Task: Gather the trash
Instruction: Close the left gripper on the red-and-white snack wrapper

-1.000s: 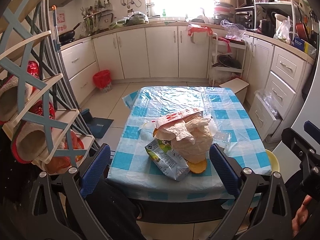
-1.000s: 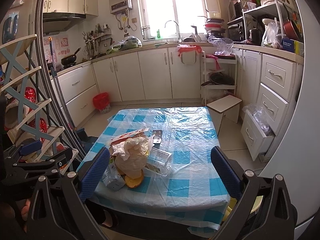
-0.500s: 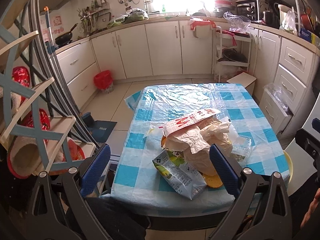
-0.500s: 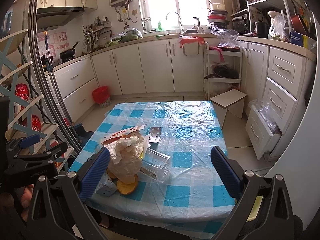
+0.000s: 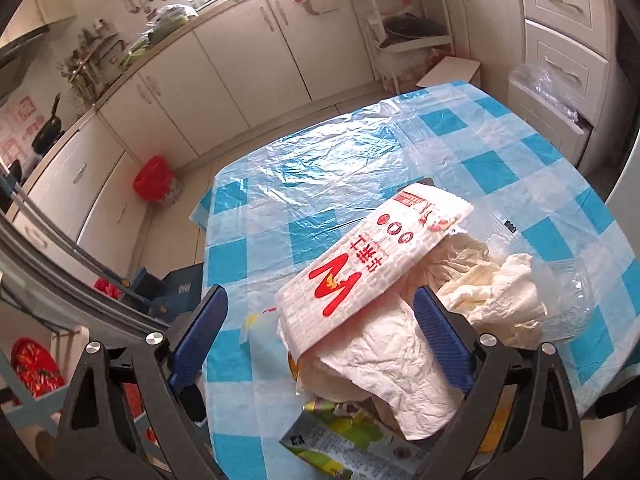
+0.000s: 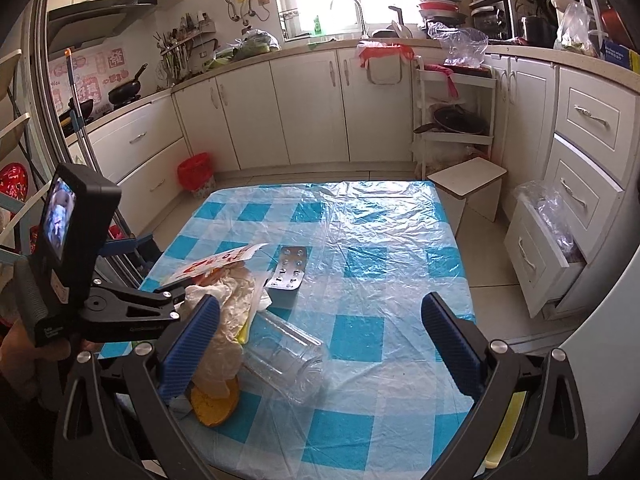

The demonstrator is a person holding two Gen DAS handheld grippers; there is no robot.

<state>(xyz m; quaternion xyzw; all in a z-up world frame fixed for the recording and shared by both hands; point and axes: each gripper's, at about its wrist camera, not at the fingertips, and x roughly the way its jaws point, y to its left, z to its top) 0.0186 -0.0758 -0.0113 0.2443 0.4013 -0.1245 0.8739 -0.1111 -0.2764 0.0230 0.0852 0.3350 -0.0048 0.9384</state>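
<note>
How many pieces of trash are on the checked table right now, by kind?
Paper or plastic wrappers and bags: 3 (white bag with red print, crumpled white paper, green snack packet)
Clear plastic containers: 1
Blister packs: 1
Orange peel: 1
Total: 6 that show; more may be hidden under the pile.

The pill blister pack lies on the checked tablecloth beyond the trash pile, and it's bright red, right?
Not red: the pill blister pack is silver, as the right wrist view shows. It does lie on the checked tablecloth, beyond the trash pile.
</note>
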